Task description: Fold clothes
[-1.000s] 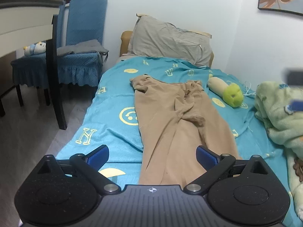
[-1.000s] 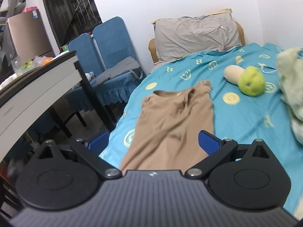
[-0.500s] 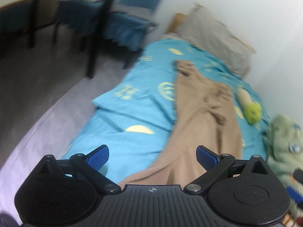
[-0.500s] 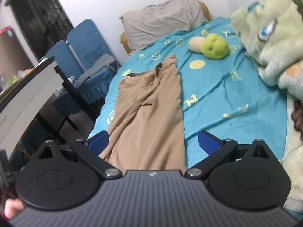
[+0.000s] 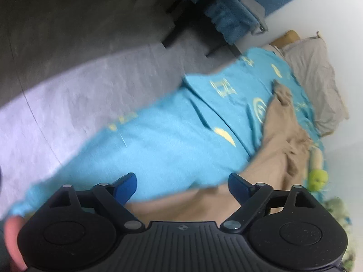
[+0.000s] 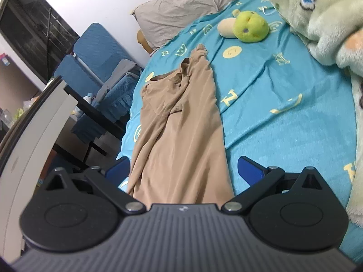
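In the left wrist view, the left gripper was seen at the bottom centre with its blue-padded jaws apart and closing, nothing pressed between them; the near end of the long tan fabric garment lay just beyond and below the jaws, and from there its long axis ran toward the upper right of the frame, over the turquoise bedsheet with yellow letters and smiley faces. The picture was blurred, and only a large yellow "H" could be read on the sheet. In the right wrist view, the right gripper was held wide at the bottom centre, empty, with the same garment's near end directly between and below its jaws and its length running up the middle of the frame toward the grey pillow. The right gripper was judged the better aligned with the hem. Yellow letters "H", "N" and "Z" were legible on the sheet; no brand was visible.
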Action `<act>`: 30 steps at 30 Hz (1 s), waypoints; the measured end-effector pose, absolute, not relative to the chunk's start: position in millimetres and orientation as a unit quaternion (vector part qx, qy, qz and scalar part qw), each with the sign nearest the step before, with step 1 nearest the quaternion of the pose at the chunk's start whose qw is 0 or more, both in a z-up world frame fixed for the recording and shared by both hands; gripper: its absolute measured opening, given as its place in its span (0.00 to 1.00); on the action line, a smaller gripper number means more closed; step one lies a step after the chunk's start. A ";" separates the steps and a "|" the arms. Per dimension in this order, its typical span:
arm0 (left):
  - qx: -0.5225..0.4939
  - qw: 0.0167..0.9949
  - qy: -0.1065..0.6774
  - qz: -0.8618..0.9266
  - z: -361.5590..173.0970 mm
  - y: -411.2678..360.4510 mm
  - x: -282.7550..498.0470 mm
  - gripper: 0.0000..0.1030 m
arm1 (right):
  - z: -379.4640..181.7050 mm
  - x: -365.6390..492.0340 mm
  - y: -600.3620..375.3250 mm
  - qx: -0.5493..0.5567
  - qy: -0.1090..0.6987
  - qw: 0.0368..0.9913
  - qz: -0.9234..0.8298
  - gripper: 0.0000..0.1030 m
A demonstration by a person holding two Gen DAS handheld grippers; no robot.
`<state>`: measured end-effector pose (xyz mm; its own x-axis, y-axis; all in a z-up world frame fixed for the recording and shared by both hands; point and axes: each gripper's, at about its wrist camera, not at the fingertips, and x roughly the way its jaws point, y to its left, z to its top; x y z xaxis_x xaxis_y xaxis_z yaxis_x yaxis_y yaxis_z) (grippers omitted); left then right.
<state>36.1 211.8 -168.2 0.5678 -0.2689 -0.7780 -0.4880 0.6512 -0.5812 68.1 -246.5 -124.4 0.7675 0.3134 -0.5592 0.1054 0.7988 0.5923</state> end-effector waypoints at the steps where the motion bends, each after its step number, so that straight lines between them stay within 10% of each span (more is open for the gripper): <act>1: -0.408 0.784 0.464 0.065 -168.1 208.2 35.4 0.80 | -125.3 68.7 -246.8 0.315 0.338 0.885 0.060 1.00; 13: -0.299 0.813 0.487 0.108 -168.8 186.4 39.7 0.63 | -133.2 69.5 -248.7 0.336 0.357 0.870 0.062 1.00; 21: -0.224 0.848 0.480 0.024 -149.9 150.3 37.3 0.05 | -139.6 72.7 -249.1 0.335 0.377 0.861 0.058 1.00; 30: -0.001 0.922 0.368 -0.120 -80.7 52.9 -23.1 0.01 | -145.3 73.7 -254.6 0.354 0.383 0.852 0.052 1.00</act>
<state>-23.1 52.9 -80.7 0.7002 -0.2220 -0.6785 0.2198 0.9713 -0.0909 73.7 -254.6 -145.3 0.7007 0.3605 -0.6156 0.1819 0.7441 0.6428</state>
